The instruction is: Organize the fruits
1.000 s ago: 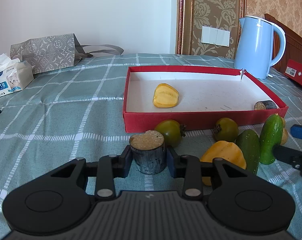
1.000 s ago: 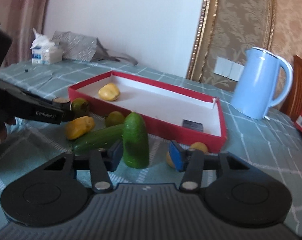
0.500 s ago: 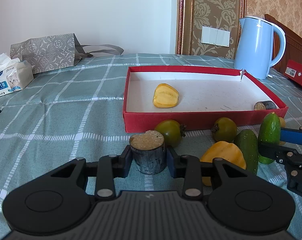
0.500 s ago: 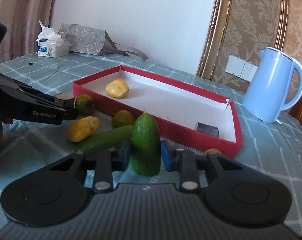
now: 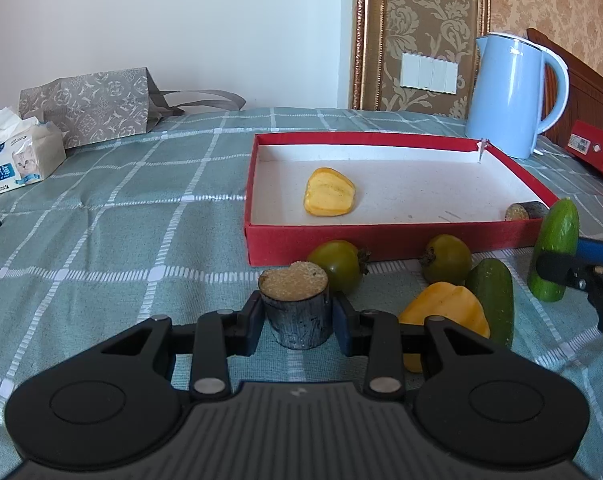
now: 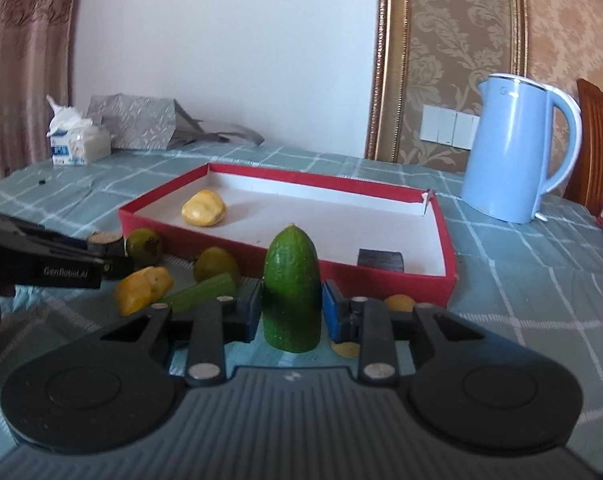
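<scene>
Both tongs are loaded: the left gripper (image 5: 296,322) is clenched on a dark cut stump piece (image 5: 295,309) standing on the cloth, and the right gripper (image 6: 290,312) is clamped on an upright half cucumber (image 6: 291,289) that looks lifted clear of the table, though the exact clearance cannot be told. Largest in the scene is the checked green tablecloth (image 5: 113,208), then the red tray (image 5: 321,242) with its white floor, where a yellow fruit (image 5: 330,197) and another dark stump slice (image 5: 526,211) already lie. In front of the tray's near wall sit two green round fruits (image 5: 337,265) (image 5: 447,258), a second yellow fruit (image 5: 447,310), a lying cucumber (image 5: 492,300) and, in the right wrist view, small yellow pieces (image 6: 399,303) beside the tray. The step in hand seems to be carrying the cucumber half into the tray. To do it well, I would raise it above the red wall before moving forward, keep it upright so it does not pivot between the pads, set it on bare floor apart from the yellow fruit and the slice, and loosen only once it rests.
</scene>
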Action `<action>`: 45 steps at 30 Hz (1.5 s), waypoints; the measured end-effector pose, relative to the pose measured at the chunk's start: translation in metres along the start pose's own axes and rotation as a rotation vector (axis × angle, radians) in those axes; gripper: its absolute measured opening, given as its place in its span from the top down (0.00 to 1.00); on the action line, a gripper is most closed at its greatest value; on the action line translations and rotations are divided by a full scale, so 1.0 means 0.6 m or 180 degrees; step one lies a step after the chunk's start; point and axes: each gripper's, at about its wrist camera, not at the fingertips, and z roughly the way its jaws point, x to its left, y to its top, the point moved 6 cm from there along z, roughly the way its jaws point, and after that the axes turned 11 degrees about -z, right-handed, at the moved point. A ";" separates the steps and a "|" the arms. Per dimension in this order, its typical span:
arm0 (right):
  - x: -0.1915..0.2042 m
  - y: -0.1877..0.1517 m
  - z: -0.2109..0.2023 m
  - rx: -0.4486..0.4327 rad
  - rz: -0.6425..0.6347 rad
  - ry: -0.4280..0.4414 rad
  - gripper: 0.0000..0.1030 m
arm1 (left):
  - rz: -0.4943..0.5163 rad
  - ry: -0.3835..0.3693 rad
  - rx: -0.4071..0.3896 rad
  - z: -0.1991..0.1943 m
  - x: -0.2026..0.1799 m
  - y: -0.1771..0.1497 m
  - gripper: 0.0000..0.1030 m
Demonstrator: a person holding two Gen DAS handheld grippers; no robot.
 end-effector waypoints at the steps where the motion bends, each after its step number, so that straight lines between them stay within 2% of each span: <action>1: -0.002 0.001 -0.001 -0.0023 0.0019 -0.0010 0.71 | 0.0005 -0.0005 -0.0004 -0.001 -0.001 0.000 0.66; 10: -0.030 0.002 -0.011 -0.0236 0.0256 -0.0100 0.71 | -0.0114 -0.0113 -0.0131 -0.024 -0.001 0.022 0.67; 17: -0.039 0.004 -0.016 -0.0337 0.0309 -0.0174 0.71 | 0.0024 -0.0214 -0.0337 -0.024 -0.042 0.094 0.67; 23: -0.047 0.002 -0.015 -0.0346 0.0366 -0.0177 0.71 | -0.0006 -0.0282 -0.0366 -0.015 -0.052 0.124 0.71; 27: -0.043 0.001 -0.012 -0.0337 0.0343 -0.0145 0.71 | -0.0101 -0.0478 -0.0251 0.000 -0.051 0.134 0.71; 29: -0.046 0.001 -0.012 -0.0344 0.0363 -0.0149 0.71 | -0.0148 -0.0492 -0.0215 0.003 -0.045 0.136 0.71; 33: -0.051 -0.002 -0.010 -0.0321 0.0404 -0.0145 0.71 | -0.0099 -0.0595 -0.0199 -0.022 -0.026 0.122 0.70; 37: -0.050 -0.002 -0.009 -0.0313 0.0416 -0.0106 0.71 | 0.0031 -0.0579 -0.0323 -0.072 -0.005 0.082 0.70; 42: -0.048 0.000 -0.009 -0.0328 0.0398 -0.0087 0.71 | 0.0279 -0.0340 -0.0172 -0.061 -0.002 0.026 0.70; 45: -0.049 -0.001 -0.010 -0.0328 0.0408 -0.0089 0.71 | 0.0255 -0.0280 -0.0163 -0.048 -0.002 0.016 0.70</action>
